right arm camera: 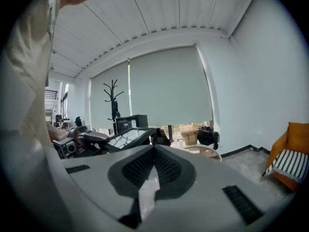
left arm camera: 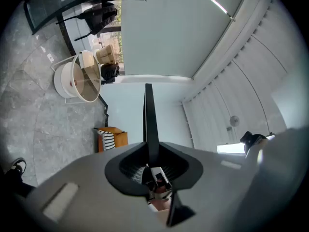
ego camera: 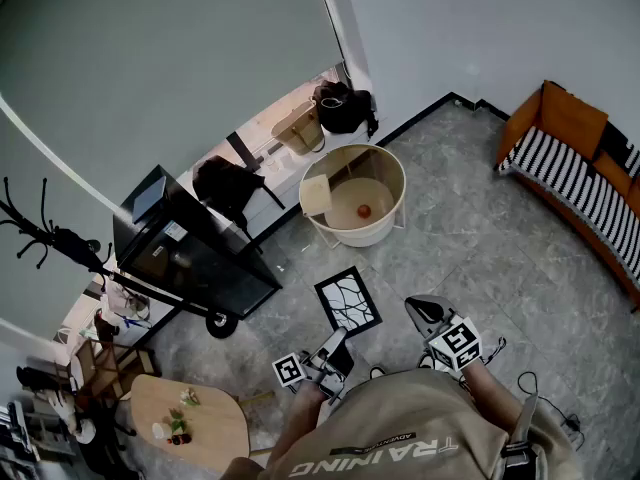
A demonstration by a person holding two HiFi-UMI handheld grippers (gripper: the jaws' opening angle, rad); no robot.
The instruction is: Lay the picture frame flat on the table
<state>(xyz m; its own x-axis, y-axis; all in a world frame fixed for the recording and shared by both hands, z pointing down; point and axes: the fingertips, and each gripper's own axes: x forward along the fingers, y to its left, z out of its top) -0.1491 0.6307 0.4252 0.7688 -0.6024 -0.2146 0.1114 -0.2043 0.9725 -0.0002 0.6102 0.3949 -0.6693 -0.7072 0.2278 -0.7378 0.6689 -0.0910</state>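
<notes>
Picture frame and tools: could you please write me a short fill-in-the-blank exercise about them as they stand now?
1. The left tool is shut on the edge of the ___.
2. The right tool has its jaws together on ___.
3. The border of the held thing is ___ in colour.
Missing words: frame; nothing; black.
</notes>
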